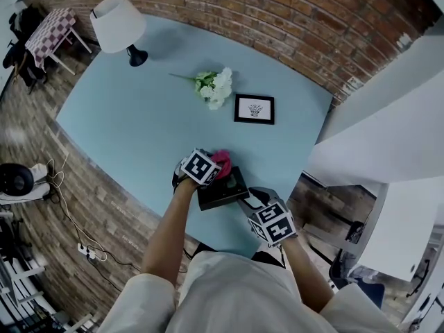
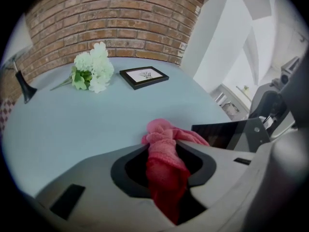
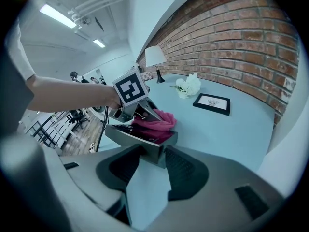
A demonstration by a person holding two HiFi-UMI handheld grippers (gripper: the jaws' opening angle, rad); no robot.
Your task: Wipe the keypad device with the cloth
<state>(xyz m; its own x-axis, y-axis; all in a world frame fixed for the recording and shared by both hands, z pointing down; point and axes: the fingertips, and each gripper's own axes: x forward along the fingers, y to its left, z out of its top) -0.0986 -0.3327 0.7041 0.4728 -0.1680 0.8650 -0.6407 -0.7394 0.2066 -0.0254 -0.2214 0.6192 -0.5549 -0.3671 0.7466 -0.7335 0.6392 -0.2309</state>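
Observation:
A pink cloth point(image 2: 161, 132) is bunched between the jaws of my left gripper point(image 2: 164, 148), which is shut on it. In the head view that gripper point(image 1: 214, 171) holds the cloth point(image 1: 223, 159) at the far edge of the dark keypad device point(image 1: 223, 189). The device lies near the front edge of the light blue table point(image 1: 139, 116). My right gripper point(image 3: 153, 153) stands open, and the device's near corner point(image 3: 154, 149) sits between its fingertips. In the right gripper view the cloth point(image 3: 155, 120) rests over the device's far end.
A white flower bunch point(image 1: 215, 89) and a black picture frame point(image 1: 254, 108) lie at the far side of the table. A white lamp point(image 1: 119, 25) stands at the far left corner. A brick wall curves behind, and the table's front edge is just behind the device.

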